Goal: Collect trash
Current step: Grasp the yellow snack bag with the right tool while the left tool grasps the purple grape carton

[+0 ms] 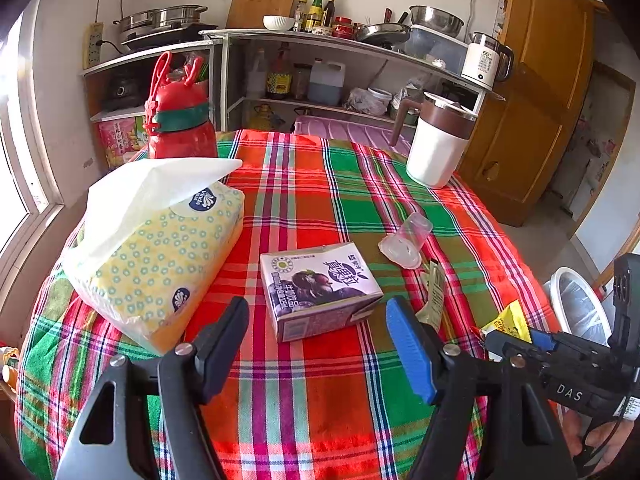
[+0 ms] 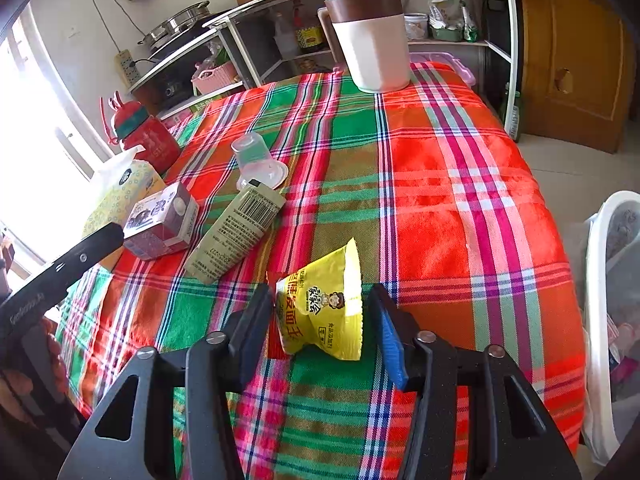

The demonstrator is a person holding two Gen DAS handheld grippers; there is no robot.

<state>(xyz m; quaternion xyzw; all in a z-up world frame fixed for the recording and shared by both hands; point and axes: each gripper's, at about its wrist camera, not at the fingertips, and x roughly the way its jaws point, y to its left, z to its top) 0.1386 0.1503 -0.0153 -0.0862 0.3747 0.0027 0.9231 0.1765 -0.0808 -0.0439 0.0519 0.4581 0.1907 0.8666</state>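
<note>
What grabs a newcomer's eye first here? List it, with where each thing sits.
The loud red-and-green plaid tablecloth fills both views. Trash lies across it: a purple milk carton in front of the open left hand-held gripper, a yellow snack packet between the jaws of the right hand-held gripper, and a clear plastic cup on its side. A white bin stands at the table's right edge.
</note>
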